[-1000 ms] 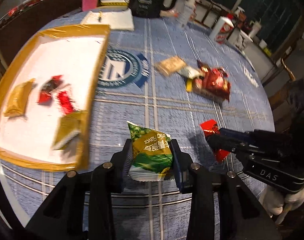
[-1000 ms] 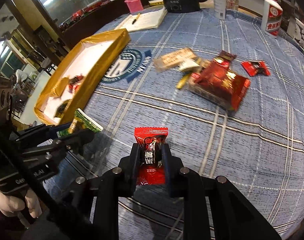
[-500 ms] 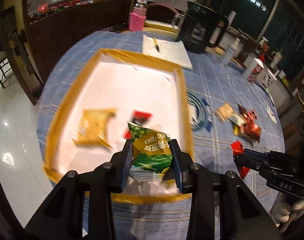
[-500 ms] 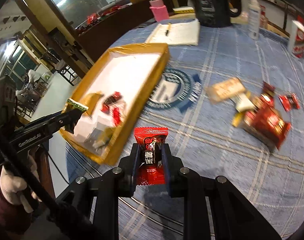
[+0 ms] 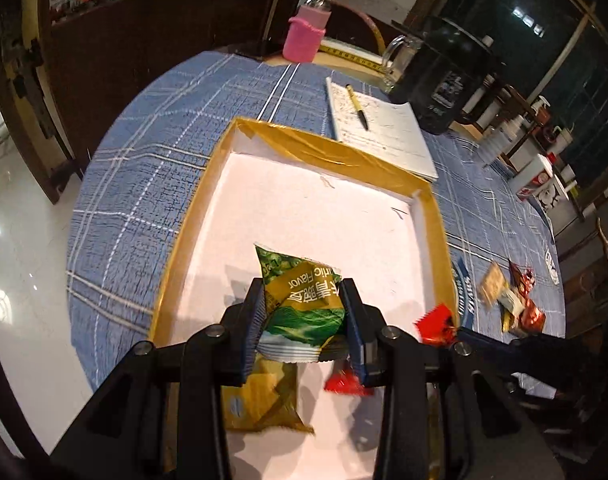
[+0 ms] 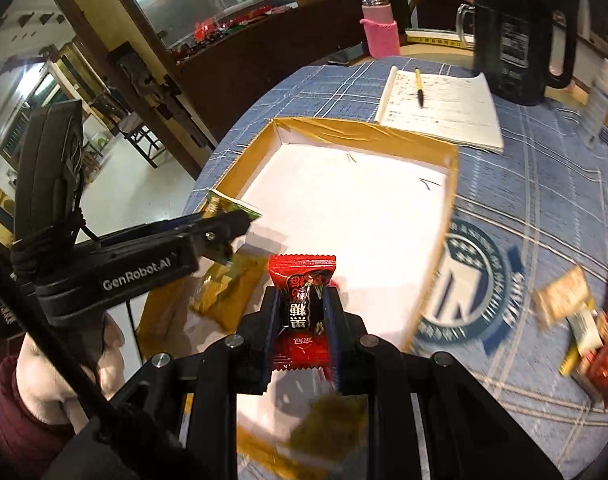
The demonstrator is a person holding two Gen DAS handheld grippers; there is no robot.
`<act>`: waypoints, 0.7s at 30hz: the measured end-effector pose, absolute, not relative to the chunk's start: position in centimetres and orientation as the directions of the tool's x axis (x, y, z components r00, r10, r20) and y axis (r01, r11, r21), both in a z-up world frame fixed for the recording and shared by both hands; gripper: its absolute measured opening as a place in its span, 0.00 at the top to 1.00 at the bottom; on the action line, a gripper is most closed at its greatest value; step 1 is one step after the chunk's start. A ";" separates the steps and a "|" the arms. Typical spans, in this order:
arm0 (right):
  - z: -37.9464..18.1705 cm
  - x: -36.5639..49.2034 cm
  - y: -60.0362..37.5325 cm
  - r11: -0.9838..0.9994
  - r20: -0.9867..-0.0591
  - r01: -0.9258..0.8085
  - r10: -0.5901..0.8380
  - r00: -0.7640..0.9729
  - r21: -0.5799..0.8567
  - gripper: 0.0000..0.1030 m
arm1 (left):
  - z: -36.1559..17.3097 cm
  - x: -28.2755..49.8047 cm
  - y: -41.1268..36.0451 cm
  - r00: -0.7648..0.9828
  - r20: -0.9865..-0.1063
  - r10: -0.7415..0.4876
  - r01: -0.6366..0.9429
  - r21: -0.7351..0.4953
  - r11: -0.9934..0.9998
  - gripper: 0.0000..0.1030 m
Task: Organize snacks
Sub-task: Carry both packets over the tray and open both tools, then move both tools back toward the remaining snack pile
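Observation:
My left gripper [image 5: 304, 312] is shut on a green snack packet [image 5: 302, 308] and holds it above the near part of the gold-rimmed white tray [image 5: 344, 156]. My right gripper [image 6: 302, 312] is shut on a red candy [image 6: 302, 304], also above the tray [image 6: 364, 128]. A yellow packet [image 5: 260, 404] and a red candy [image 5: 344, 382] lie in the tray below the left gripper. The right gripper's red candy shows in the left wrist view [image 5: 436, 322]. The left gripper shows in the right wrist view [image 6: 228, 226].
More loose snacks [image 6: 584, 320] lie on the blue checked tablecloth [image 5: 144, 152] to the right of the tray. A notebook with a pen [image 6: 440, 104], a black kettle [image 6: 512, 32] and a pink-sleeved bottle [image 6: 378, 28] stand behind the tray.
Both grippers have swung left from the open tablecloth to over the tray, each still holding its snack.

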State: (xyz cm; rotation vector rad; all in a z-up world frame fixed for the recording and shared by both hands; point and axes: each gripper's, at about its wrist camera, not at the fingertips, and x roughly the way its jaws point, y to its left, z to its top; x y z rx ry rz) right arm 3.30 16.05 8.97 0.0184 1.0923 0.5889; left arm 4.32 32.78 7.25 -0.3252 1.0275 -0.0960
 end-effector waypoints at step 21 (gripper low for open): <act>5.9 6.3 18.9 0.893 -0.865 -0.376 0.379 0.329 0.248 0.78 | 7.1 5.9 33.9 0.513 -0.809 -0.288 -0.074 -0.376 0.924 0.42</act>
